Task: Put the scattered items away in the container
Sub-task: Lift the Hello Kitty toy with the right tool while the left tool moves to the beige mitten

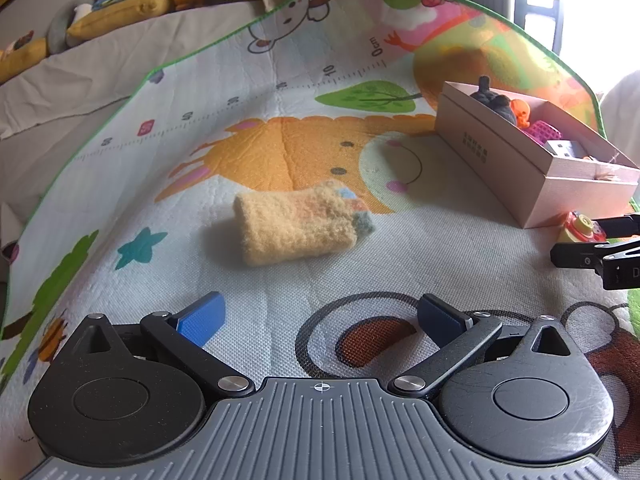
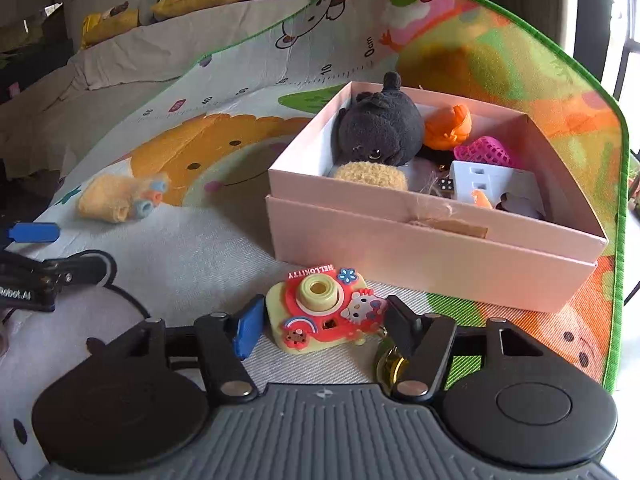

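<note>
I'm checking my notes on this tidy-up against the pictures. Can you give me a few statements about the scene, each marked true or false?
1. The toy camera lies on the play mat between the right gripper fingers, outside the pink box. True.
2. The black plush toy lies on the mat beside the box. False: it sits inside the box.
3. A yellow fuzzy sock lies on the mat ahead of the left gripper. True.
4. The left gripper is clamped on the sock. False: its jaws stand open with nothing between them.
5. The pink box is empty. False: it holds several items, including an orange toy.
</note>
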A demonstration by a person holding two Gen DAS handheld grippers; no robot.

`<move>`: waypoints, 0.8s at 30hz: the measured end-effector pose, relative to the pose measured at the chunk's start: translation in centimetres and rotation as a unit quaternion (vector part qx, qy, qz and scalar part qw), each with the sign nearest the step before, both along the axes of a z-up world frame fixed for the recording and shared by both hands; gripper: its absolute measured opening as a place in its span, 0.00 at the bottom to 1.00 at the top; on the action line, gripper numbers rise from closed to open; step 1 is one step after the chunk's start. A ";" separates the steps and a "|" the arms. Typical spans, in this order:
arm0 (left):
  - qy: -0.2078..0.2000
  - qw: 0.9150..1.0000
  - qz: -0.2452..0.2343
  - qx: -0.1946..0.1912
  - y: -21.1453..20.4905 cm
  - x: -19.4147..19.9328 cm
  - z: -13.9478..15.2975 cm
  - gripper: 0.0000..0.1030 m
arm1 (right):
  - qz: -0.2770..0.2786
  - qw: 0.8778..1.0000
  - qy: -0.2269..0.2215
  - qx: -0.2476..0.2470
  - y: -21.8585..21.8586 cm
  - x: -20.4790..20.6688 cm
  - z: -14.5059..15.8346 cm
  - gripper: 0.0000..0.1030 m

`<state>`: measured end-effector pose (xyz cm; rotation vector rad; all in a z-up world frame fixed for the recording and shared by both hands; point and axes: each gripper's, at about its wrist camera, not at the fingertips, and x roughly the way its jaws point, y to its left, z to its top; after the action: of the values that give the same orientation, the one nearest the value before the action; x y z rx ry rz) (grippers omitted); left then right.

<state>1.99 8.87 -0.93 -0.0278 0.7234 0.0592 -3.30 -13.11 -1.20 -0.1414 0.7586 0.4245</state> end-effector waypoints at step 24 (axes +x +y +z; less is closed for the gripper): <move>0.024 0.988 -0.153 -0.010 -0.6 5.1 2.0 1.00 | 0.012 1.000 -0.019 0.011 0.2 -3.2 -0.7 0.88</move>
<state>7.08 8.32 1.02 0.0661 0.7698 -0.2414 -6.46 -12.90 -1.90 -0.1388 0.7145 0.4515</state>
